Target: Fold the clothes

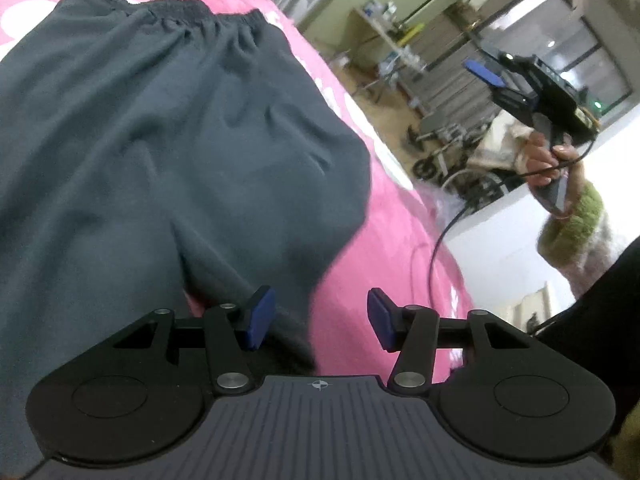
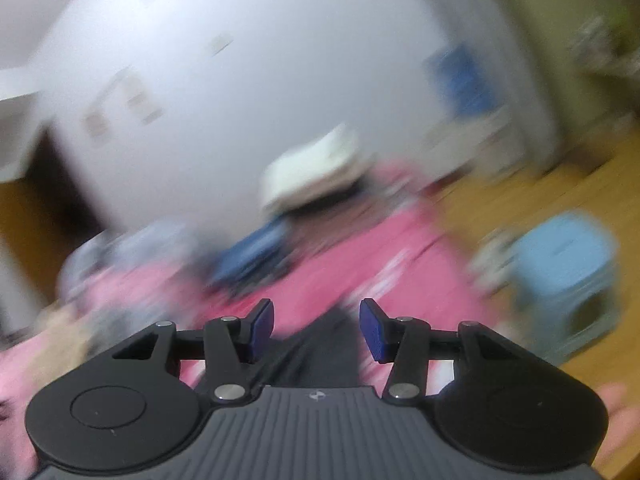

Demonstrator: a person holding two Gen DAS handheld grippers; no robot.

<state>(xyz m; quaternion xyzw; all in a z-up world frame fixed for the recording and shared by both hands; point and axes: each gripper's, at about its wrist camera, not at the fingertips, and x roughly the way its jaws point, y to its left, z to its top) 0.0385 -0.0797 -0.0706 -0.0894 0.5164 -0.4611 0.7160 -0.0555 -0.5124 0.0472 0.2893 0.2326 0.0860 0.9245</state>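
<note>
Surface: a pink blanket [image 1: 384,216] with pale patches covers the bed, running from the near edge to the far left of the left wrist view.
Garment: dark grey trousers [image 1: 168,152] lie flat on the blanket, gathered elastic waistband [image 1: 180,12] at the far end, the body spreading toward the near left.
Left gripper [image 1: 320,318]: held low over the near edge of the trousers, blue pads apart, nothing between them; cloth and pink blanket show through the gap.
Right gripper [image 2: 316,330]: jaws apart and empty in its own view; dark cloth and pink blanket lie below the gap. In the left wrist view it is raised off the bed to the right, gripped by a hand [image 1: 548,164] in a fuzzy green sleeve [image 1: 572,228].
Cable [image 1: 444,236]: a black lead drops from the right gripper's handle toward the bed's right edge.
Room: a white wall [image 2: 280,60] and wooden floor [image 2: 520,208] fill the blurred right wrist view; glass doors and shelving stand far right in the left wrist view.
Other things: a wheeled metal frame [image 1: 444,148] stands on the floor beyond the bed; a pale blue stool [image 2: 568,276] sits on the floor to the right; a cream pile [image 2: 312,172] and blue cloth [image 2: 256,256] rest at the blanket's far end, too blurred to identify.
</note>
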